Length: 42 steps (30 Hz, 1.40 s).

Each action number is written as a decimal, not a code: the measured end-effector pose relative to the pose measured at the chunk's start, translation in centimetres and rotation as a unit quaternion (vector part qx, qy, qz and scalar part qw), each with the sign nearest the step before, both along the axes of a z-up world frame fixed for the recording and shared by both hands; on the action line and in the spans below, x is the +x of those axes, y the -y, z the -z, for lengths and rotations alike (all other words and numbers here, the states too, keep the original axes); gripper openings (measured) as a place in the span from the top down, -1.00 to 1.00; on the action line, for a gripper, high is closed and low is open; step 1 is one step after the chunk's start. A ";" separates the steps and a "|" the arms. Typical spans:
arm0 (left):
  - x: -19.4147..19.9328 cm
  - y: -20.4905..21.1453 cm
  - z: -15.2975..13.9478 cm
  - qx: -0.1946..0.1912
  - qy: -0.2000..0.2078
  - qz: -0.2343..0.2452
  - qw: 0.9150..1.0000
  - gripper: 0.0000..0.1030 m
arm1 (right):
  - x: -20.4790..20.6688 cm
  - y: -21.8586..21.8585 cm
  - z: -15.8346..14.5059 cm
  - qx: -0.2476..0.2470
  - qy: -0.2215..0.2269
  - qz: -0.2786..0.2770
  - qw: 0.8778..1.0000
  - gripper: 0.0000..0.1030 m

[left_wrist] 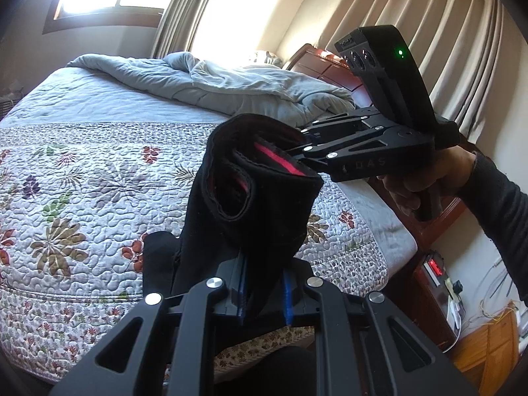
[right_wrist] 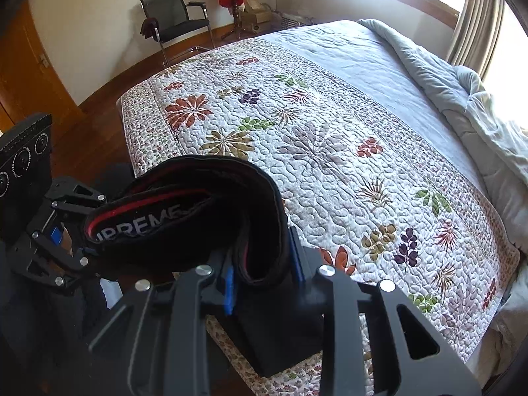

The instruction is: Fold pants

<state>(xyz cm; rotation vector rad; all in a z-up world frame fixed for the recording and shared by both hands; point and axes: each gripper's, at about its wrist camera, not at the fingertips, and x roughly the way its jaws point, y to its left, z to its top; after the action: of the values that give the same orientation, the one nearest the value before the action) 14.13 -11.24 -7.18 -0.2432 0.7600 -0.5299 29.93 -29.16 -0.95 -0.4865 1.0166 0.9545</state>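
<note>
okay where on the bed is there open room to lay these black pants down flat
The floral quilted bedspread is bare from its foot edge to the plain grey sheet. The far end is crowded by the rumpled grey comforter. Both the left gripper and right gripper clamp the black pants.

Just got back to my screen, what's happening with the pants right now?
A person holds a tool in each hand. The left tool and the right tool are both shut on the waistband of the black pants, holding it up over the floral quilt at the bed's near edge. No fold has been laid down yet.
</note>
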 end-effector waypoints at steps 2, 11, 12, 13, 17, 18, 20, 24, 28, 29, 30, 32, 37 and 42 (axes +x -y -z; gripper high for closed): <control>0.0 0.6 0.3 0.003 0.000 0.003 1.000 0.68 | 0.1 0.6 0.4 0.002 -0.002 0.003 1.000 0.50; 0.6 3.1 1.7 0.016 -0.009 0.019 1.000 0.68 | 0.4 3.0 2.6 0.004 -0.007 0.014 1.000 0.50; 0.7 3.3 1.9 0.018 -0.011 0.021 1.000 0.68 | 0.4 3.3 2.8 0.005 -0.008 0.015 1.000 0.50; 0.7 3.6 2.0 0.020 -0.011 0.023 0.999 0.68 | 0.5 3.5 3.0 0.005 -0.009 0.016 1.000 0.50; 1.0 4.6 2.4 0.028 -0.013 0.029 0.999 0.68 | 0.7 4.5 3.9 0.010 -0.012 0.021 1.000 0.50; 1.1 4.9 2.6 0.030 -0.014 0.031 0.999 0.68 | 0.7 4.6 4.1 0.010 -0.012 0.022 1.000 0.50; 1.3 5.4 2.9 0.033 -0.016 0.034 0.999 0.68 | 0.9 5.0 4.5 0.009 -0.012 0.023 1.000 0.50; 1.6 6.6 3.5 0.042 -0.019 0.042 0.998 0.68 | 1.1 6.0 5.4 0.007 -0.016 0.028 0.999 0.50; 1.9 7.9 4.2 0.052 -0.021 0.052 0.997 0.68 | 1.2 7.2 6.6 0.004 -0.021 0.034 0.999 0.50; 2.0 8.3 4.6 0.056 -0.023 0.055 0.997 0.68 | 1.3 7.5 7.0 0.003 -0.022 0.036 0.999 0.50; 2.1 8.6 4.8 0.059 -0.024 0.057 0.996 0.68 | 1.3 7.8 7.5 0.001 -0.024 0.038 0.999 0.50; 2.2 9.3 5.4 0.063 -0.028 0.062 0.996 0.68 | 1.4 8.4 8.4 0.000 -0.030 0.042 0.999 0.50; 2.4 11.0 7.1 0.082 -0.035 0.074 0.993 0.68 | 1.6 9.8 10.5 -0.002 -0.043 0.051 0.998 0.50; 2.7 12.5 8.3 0.083 -0.044 0.087 0.992 0.68 | 1.6 11.1 12.1 -0.001 -0.046 0.061 0.997 0.46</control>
<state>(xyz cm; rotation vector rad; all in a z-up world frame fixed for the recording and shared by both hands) 16.79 -23.71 -15.51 -0.0455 0.9109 -0.6193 31.52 -40.22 -13.07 -0.3812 1.1174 0.8730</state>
